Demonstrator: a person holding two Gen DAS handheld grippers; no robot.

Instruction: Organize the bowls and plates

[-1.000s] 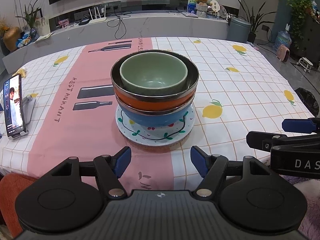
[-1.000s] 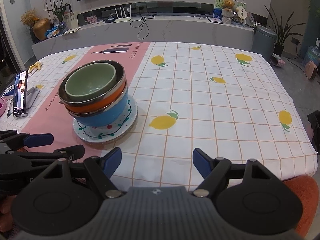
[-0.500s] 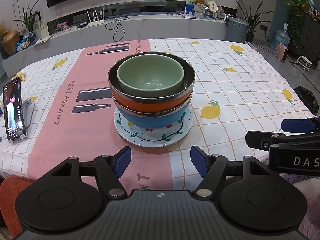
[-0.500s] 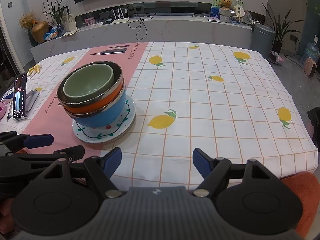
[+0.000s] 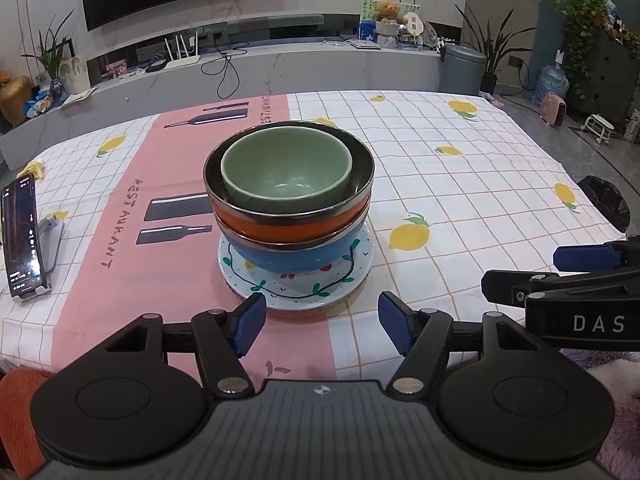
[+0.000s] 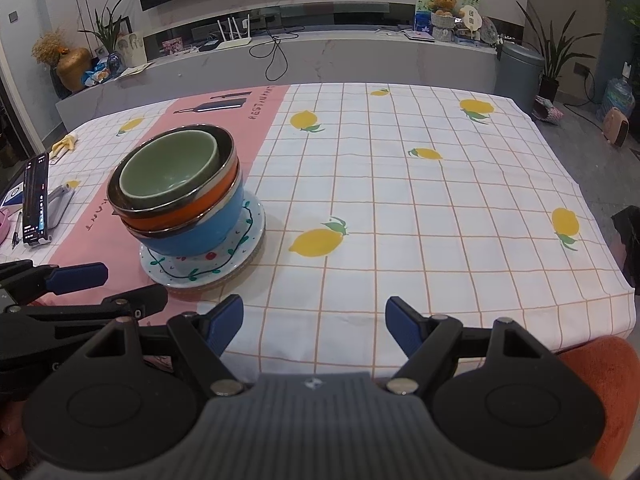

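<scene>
Stack of nested tableware at the centre of the left wrist view: a pale green ceramic bowl [image 5: 287,174] sat inside an orange bowl with a steel rim [image 5: 288,222], which sat inside a blue bowl with a steel rim [image 5: 298,258], the whole resting on a white round plate painted with a green vine and red berries [image 5: 296,280]; a brownish edge showed beneath the plate, possibly a mat, but this could not be told. The plate stood on the bench [image 5: 460,208], where the pink strip of its checked lemon-print cloth met the white part. A black smartphone on a stand [image 5: 22,236] stood at the left edge of the frame, well apart from the stack. The left gripper [image 5: 320,322] hung at the lower centre of its frame, just short of the plate's near rim, fingers [image 5: 248,320] spread and holding nothing. The right gripper [image 6: 314,326] pointed at bare cloth at the lower centre of its own frame, with the stack at its left, fingers likewise released and empty. Judged from this arrangement, the stacking step appeared complete or nearly so, with both grippers clear of the ware. Any further move would call for a grip on the plate's rim or a bowl's rim without tilting the nested bowls.
</scene>
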